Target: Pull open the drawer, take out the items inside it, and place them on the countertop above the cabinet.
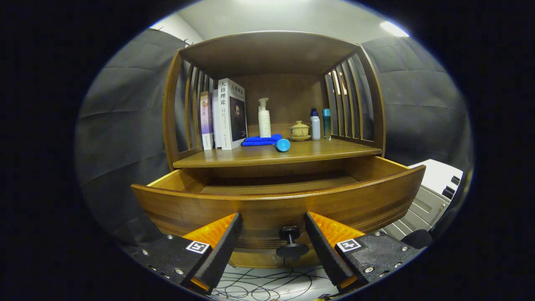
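One wooden cabinet [273, 54] stands against the booth wall, its upper part an open shelf with slatted sides. Its drawer [276, 200] is pulled out toward the gripper; the part of the drawer floor that shows over the front panel is bare wood, and the strip just behind that panel is hidden. The countertop [267, 156] above the drawer carries everything else: several books [223, 115] standing upright at one side, a folded blue cloth [261, 140] lying beside them, a white pump bottle [263, 119] upright just behind the cloth, a lidded tea bowl [299, 130] on its saucer, and two small bottles [319, 124] side by side next to it. A small blue object [283, 145] lies at the front end of the cloth. The gripper [271, 234] is spread wide, holding nothing; the drawer's dark knob [291, 242] sits between its fingers [223, 246], touching neither.
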Tool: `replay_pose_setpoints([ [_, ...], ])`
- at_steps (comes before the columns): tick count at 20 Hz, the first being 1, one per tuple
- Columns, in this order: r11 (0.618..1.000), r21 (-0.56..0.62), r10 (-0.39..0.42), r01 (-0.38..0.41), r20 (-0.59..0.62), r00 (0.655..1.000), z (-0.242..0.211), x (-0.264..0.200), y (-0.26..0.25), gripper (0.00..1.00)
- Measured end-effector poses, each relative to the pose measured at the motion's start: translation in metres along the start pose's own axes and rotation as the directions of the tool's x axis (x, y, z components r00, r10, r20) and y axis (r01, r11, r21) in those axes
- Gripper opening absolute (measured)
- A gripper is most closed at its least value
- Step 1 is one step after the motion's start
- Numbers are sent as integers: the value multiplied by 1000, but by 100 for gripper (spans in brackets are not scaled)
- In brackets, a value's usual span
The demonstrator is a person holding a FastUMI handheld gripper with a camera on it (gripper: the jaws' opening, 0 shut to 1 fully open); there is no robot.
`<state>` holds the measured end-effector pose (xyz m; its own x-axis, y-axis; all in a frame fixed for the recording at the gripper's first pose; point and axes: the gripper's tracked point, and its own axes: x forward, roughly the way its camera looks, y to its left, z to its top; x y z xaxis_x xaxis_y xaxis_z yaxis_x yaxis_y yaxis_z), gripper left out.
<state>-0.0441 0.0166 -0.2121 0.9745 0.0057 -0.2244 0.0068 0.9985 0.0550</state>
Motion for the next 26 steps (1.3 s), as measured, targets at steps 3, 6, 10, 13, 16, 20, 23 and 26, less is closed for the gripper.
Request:
replay_pose_setpoints([
  [3,1000,-4,4,-4,6,1000,3,13,-1,95],
  [6,1000,-6,6,-6,10,1000,4,26,-1,95],
  [10,999,-38,2,-2,14,1000,6,46,-2,95],
  [13,997,-73,1,1,19,1000,7,60,-4,95],
  [16,998,-71,2,-1,19,1000,9,75,-4,94],
  [20,997,-72,-1,3,18,1000,13,95,-3,94],
  [23,997,-82,-3,4,15,1000,15,108,-3,94],
  [26,996,-94,-7,8,15,1000,17,119,-3,94],
])
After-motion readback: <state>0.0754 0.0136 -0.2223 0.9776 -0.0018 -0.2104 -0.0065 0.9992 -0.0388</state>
